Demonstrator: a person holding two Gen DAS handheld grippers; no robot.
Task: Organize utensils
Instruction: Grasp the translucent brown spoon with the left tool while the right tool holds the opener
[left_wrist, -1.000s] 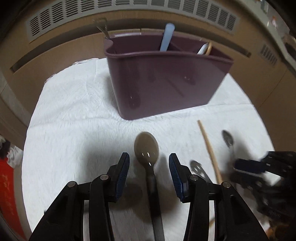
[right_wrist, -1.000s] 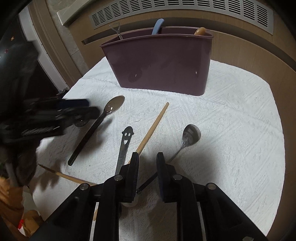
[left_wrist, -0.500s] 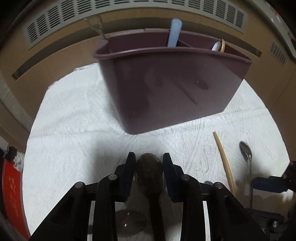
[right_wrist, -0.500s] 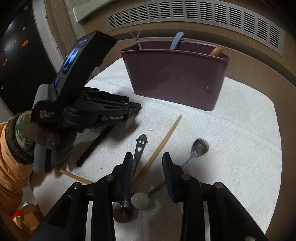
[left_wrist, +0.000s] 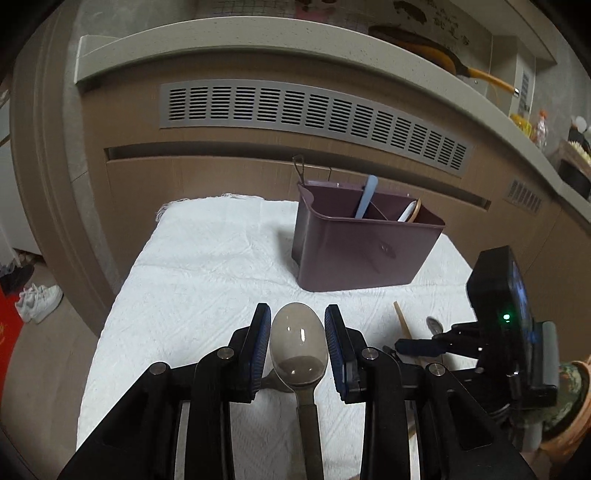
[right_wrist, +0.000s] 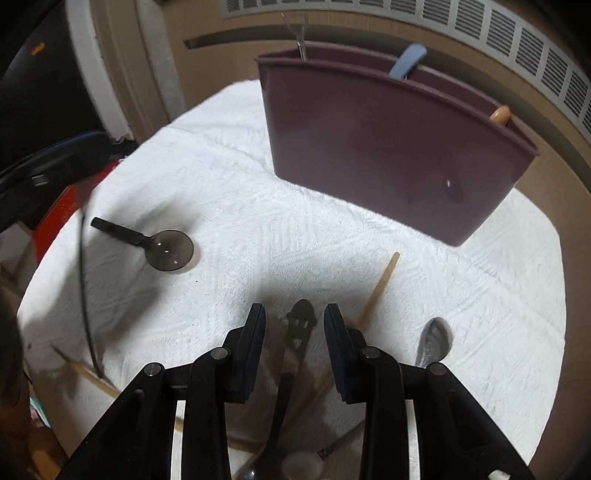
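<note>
My left gripper (left_wrist: 297, 341) is shut on a dark spoon (left_wrist: 299, 345) and holds it raised above the white cloth (left_wrist: 207, 273), bowl forward. The maroon utensil caddy (left_wrist: 364, 251) stands ahead to the right, with a blue handle (left_wrist: 366, 201) and other utensils in it. My right gripper (right_wrist: 294, 341) is partly open, low over a dark smiley-face utensil (right_wrist: 300, 325) that lies between its fingers. A wooden chopstick (right_wrist: 380, 286) and a metal spoon (right_wrist: 434, 341) lie just right of it. The caddy (right_wrist: 391, 147) is ahead.
A round dark ladle-like spoon (right_wrist: 168, 249) lies on the cloth (right_wrist: 240, 206) at the left. More chopsticks (right_wrist: 88, 376) lie at the cloth's near-left edge. A brown cabinet with a vent grille (left_wrist: 314, 114) stands behind. Shoes (left_wrist: 38, 301) lie on the floor at left.
My left gripper has lifted the dark spoon up and back from the cloth. My right gripper has moved forward over the smiley-face utensil.
</note>
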